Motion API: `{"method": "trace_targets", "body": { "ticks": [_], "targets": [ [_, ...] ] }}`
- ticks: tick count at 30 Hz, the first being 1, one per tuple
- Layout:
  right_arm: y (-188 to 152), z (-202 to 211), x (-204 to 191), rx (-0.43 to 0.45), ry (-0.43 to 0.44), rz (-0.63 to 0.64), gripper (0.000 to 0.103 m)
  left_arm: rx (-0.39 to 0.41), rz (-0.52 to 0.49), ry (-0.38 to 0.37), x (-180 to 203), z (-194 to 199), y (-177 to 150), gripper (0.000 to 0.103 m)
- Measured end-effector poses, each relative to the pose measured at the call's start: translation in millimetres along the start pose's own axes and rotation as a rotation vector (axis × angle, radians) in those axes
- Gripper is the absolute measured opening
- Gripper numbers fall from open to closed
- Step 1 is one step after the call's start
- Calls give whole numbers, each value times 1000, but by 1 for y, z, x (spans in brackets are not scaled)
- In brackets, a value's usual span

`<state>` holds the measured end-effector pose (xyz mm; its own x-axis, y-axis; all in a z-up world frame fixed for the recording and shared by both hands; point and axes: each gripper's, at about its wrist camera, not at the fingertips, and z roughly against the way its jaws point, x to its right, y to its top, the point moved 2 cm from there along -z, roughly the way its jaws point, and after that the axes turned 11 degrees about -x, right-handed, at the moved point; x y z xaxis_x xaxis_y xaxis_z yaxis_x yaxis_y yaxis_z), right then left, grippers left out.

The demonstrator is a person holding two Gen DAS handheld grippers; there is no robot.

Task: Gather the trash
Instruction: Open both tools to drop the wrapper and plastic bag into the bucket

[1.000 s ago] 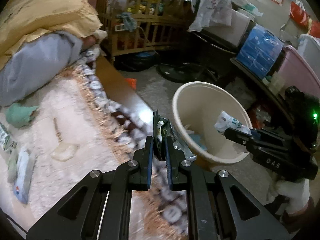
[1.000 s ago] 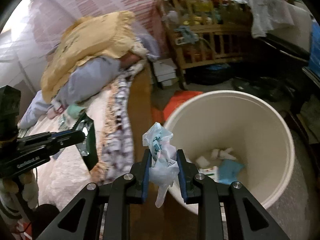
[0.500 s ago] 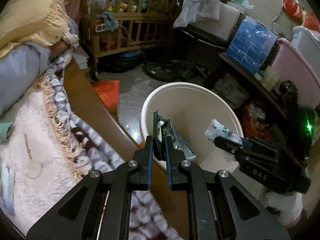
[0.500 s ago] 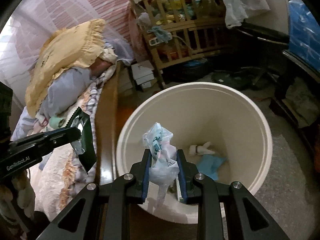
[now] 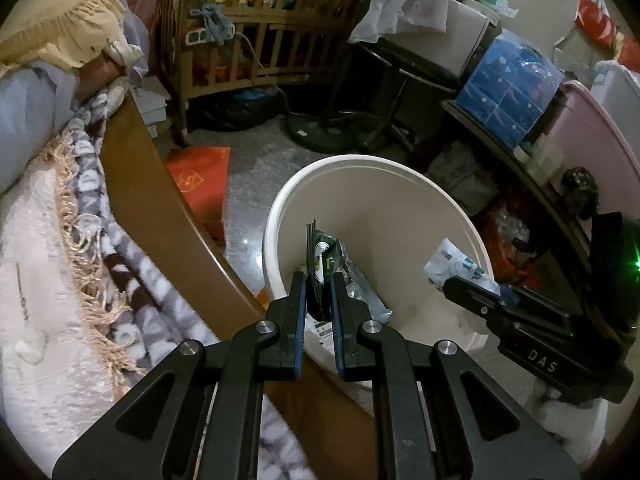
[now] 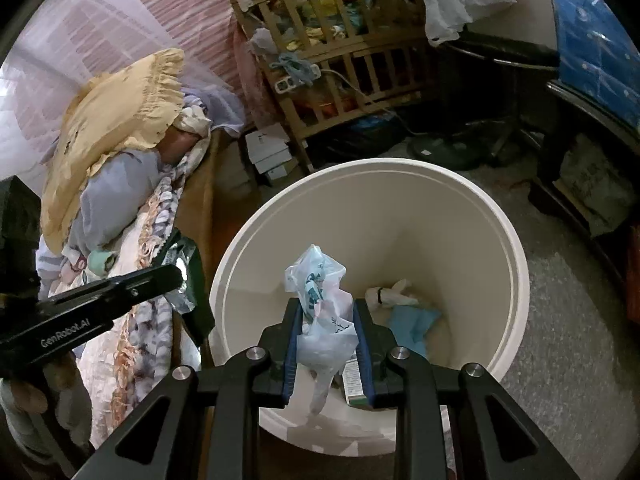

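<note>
Over the bucket (image 6: 516, 264), each hand-held gripper pinches trash: seemingly foil wrapper (image 5: 320, 264), plastic bag (image 6: 320, 300).

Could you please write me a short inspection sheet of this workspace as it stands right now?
Surface: grey speckled floor beside a bed with a fringed blanket.
Job's things: cream waste bin already holds a blue scrap, a white wad and a small carton; dark foil wrapper; crumpled plastic bag.
Clutter: red box on the floor, yellow pillow on the bed.
Grippers: left gripper jaws shut on the foil wrapper; right gripper jaws shut on the plastic bag, over the bin.
Cables: a cord hangs along the wooden crib.
Surroundings: blue drawer unit, pink tub.
</note>
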<state>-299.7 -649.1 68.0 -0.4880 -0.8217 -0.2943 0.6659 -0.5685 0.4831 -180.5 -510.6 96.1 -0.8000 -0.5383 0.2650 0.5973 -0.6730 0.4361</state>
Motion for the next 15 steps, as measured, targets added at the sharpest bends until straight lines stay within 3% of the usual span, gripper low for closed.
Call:
{"method": "trace_targets", "body": {
  "ticks": [5,7,9,10,12,15],
  "targets": [
    [2,-2,3,-5,-13,-10,28,-6,-1,-20,3,-8,2,9],
    [3,-3,5,-4,-15,-17,39,-8,-9,-32,5,-10,2,9],
    [4,-2,6,0,-27,-23,43,-12,-13,-40,5,-11,2,12],
    [4,-2,5,3,-32,-25,44,-16,-17,-42,5,-12,1,15],
    [5,-2,5,7,-35,-25,47,-20,-20,-38,3,-12,1,38],
    [5,-4,5,-1,-30,-31,54,-14,-9,-35,-2,-8,-1,45]
  ]
}}
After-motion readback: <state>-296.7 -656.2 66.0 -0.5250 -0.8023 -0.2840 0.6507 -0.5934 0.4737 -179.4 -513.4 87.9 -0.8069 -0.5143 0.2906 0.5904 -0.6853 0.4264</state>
